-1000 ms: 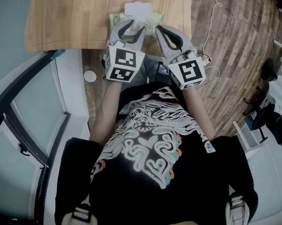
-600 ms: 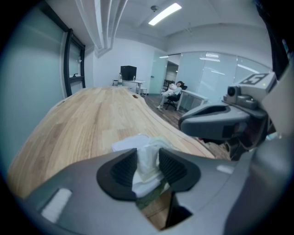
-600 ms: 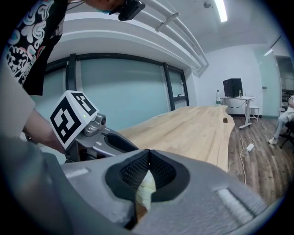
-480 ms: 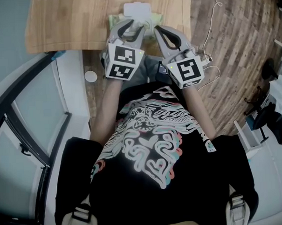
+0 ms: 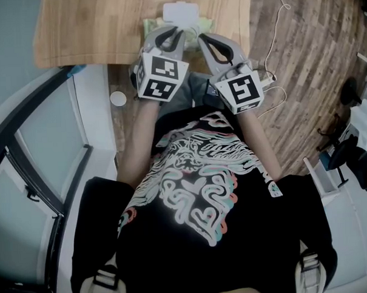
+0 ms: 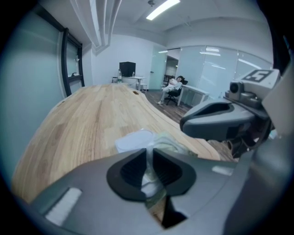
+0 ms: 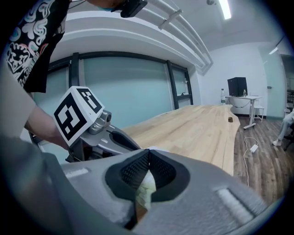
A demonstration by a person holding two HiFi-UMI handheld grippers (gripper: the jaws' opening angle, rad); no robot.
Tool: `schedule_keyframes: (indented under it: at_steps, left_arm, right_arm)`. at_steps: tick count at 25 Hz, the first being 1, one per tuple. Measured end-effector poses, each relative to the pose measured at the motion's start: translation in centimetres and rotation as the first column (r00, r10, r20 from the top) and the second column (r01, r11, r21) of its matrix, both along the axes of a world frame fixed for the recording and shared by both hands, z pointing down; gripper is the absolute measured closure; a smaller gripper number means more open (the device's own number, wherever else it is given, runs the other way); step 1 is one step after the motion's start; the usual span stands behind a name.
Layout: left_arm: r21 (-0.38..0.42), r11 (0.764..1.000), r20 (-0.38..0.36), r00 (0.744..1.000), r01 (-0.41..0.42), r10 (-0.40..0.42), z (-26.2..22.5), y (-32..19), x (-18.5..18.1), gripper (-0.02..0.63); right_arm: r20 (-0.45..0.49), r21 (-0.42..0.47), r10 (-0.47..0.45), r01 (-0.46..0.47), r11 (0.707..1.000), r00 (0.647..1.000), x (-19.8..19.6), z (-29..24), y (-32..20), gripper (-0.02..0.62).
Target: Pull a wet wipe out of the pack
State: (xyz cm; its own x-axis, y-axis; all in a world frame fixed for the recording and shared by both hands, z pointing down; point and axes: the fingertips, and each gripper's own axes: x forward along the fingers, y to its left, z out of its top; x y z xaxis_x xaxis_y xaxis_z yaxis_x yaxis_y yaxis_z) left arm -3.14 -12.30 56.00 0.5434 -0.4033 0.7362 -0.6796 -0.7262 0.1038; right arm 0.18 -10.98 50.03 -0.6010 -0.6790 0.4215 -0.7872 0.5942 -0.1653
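Observation:
The pale green wet wipe pack (image 5: pixel 197 22) lies near the wooden table's front edge, with its white lid (image 5: pixel 179 12) flipped open. My left gripper (image 5: pixel 178 32) reaches over the pack. Its jaws have just been closing and now pinch a white wipe (image 6: pixel 149 176) that stands up from the pack (image 6: pixel 173 143). In the left gripper view my left gripper (image 6: pixel 149 155) shows only a narrow slot filled by the wipe. My right gripper (image 5: pixel 200 39) is at the pack's right end. Its jaws (image 7: pixel 148 153) meet at the tips on the pack's wrapper (image 7: pixel 144 193).
The long wooden table (image 5: pixel 93 25) stretches away from me; its front edge is just under the grippers. On the wood floor lie a small white round object (image 5: pixel 117 98) and a cable (image 5: pixel 273 95). A dark-framed glass wall (image 5: pixel 26 150) runs along my left.
The left gripper's jaws have narrowed from wide apart to a tight pinch on the wipe. Both hands have stayed at the pack, and the right gripper looks unchanged.

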Motion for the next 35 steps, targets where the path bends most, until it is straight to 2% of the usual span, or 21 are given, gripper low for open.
schedule_keyframes:
  at_steps: [4,9,15,17,22,23,31,35]
  left_arm:
    - [-0.019,1.000,0.001,1.000,-0.018,0.018,0.2,0.2,-0.2,0.594]
    - [-0.029,0.999,-0.035,0.999,-0.027,0.026,-0.4,-0.1,0.0,0.600]
    - [-0.100,0.994,-0.148,0.987,0.052,-0.067,-0.9,-0.7,-0.7,0.601]
    - [-0.117,0.990,-0.178,0.980,0.074,-0.094,-0.9,-0.8,-0.9,0.603]
    - [-0.161,0.981,-0.245,0.959,0.106,-0.144,-1.3,-1.1,-1.2,0.603]
    - [-0.166,0.980,-0.254,0.955,0.111,-0.151,-1.4,-1.1,-1.2,0.603]
    - [-0.183,0.975,-0.309,0.934,0.127,-0.180,-2.4,-1.2,-1.3,0.603]
    - [-0.173,0.979,-0.315,0.935,0.111,-0.162,-2.9,-1.2,-1.2,0.603]
  right_arm:
    - [-0.008,-0.008,-0.005,0.005,1.000,1.000,-0.4,0.3,-0.1,0.595]
    - [-0.019,-0.029,-0.021,0.020,0.999,1.000,-0.7,0.9,-0.2,0.594]
    - [-0.037,-0.057,-0.059,0.056,0.997,0.998,-1.8,1.5,-0.1,0.592]
    - [-0.048,-0.078,-0.074,0.070,0.995,0.996,-2.3,1.9,0.0,0.548]
    - [-0.100,-0.097,-0.117,0.107,0.989,0.988,-3.4,2.6,0.0,0.544]
    - [-0.109,-0.101,-0.131,0.121,0.988,0.985,-3.8,2.6,0.0,0.524]
    - [-0.156,-0.123,-0.173,0.155,0.980,0.972,-4.9,3.2,-0.2,0.522]
    - [-0.181,-0.114,-0.195,0.177,0.978,0.964,-5.2,3.2,-0.5,0.522]
